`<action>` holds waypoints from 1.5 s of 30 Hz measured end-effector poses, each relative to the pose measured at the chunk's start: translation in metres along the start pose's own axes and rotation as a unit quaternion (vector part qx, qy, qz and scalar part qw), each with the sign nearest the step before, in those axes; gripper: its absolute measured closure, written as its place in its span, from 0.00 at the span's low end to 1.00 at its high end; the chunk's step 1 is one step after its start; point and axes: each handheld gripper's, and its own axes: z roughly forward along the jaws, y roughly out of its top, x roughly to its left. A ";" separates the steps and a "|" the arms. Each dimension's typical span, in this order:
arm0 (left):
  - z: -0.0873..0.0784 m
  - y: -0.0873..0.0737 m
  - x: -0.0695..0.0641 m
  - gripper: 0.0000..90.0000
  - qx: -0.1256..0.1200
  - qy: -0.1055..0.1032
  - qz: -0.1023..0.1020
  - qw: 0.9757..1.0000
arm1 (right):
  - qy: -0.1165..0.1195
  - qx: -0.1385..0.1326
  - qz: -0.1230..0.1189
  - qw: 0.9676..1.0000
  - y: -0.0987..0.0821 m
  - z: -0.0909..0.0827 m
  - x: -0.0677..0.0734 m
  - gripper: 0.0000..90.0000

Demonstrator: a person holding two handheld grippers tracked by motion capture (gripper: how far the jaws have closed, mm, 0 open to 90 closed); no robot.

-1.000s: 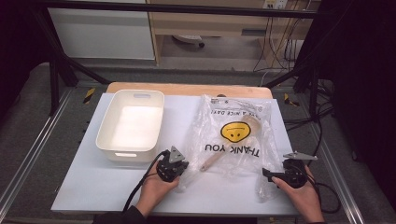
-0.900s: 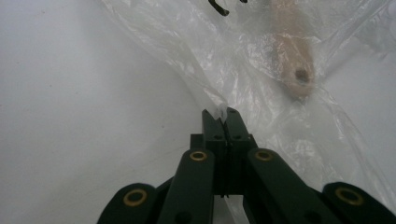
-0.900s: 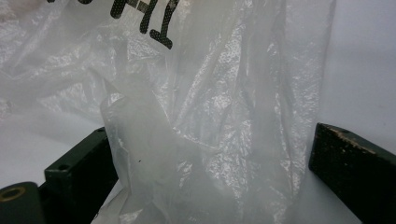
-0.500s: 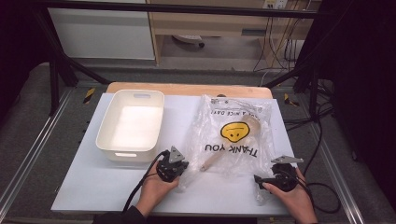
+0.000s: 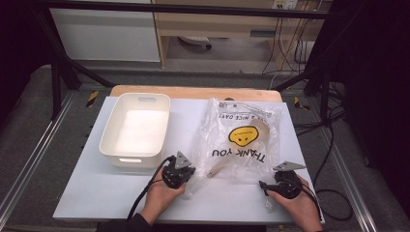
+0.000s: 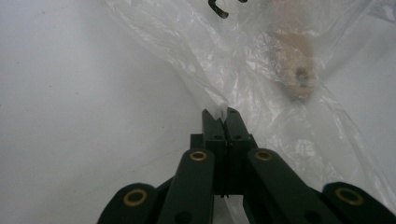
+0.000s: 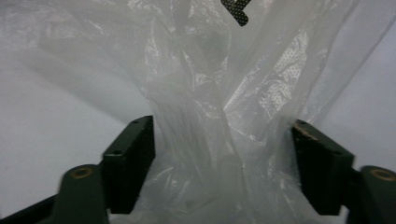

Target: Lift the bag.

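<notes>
A clear plastic bag [image 5: 241, 140] printed with a yellow smiley and "THANK YOU" lies on the white table [image 5: 106, 193], right of centre. A wooden utensil [image 5: 220, 166] rests inside it, and its rounded end [image 6: 292, 70] shows through the film in the left gripper view. My left gripper [image 5: 192, 178] is at the bag's near left corner, shut on a fold of the bag [image 6: 261, 60], which pokes up between the fingertips of the left gripper [image 6: 223, 114]. My right gripper [image 5: 263, 186] is at the near right corner. The right gripper [image 7: 224, 154] is open, with bunched bag film [image 7: 210, 93] between its jaws.
A white plastic bin [image 5: 130, 158] stands empty on the table's left half, just beyond my left hand. A wooden board [image 5: 193, 92] runs along the table's far edge. Cables hang off the right side.
My right gripper has slid left and slightly toward the person, up to the bag's near right corner, and the film now sits between its jaws. The left gripper has stayed put.
</notes>
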 end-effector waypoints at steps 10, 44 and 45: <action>0.000 0.000 0.001 1.00 0.001 -0.004 -0.005 1.000 | 0.009 0.001 -0.019 1.000 0.006 0.000 0.003 0.79; -0.029 0.047 0.005 1.00 -0.039 -0.042 -0.019 0.998 | 0.030 -0.041 -0.027 0.998 0.039 -0.034 -0.012 1.00; -0.030 0.048 0.006 1.00 -0.040 -0.042 -0.020 0.998 | 0.029 -0.042 -0.028 0.998 0.040 -0.034 -0.012 1.00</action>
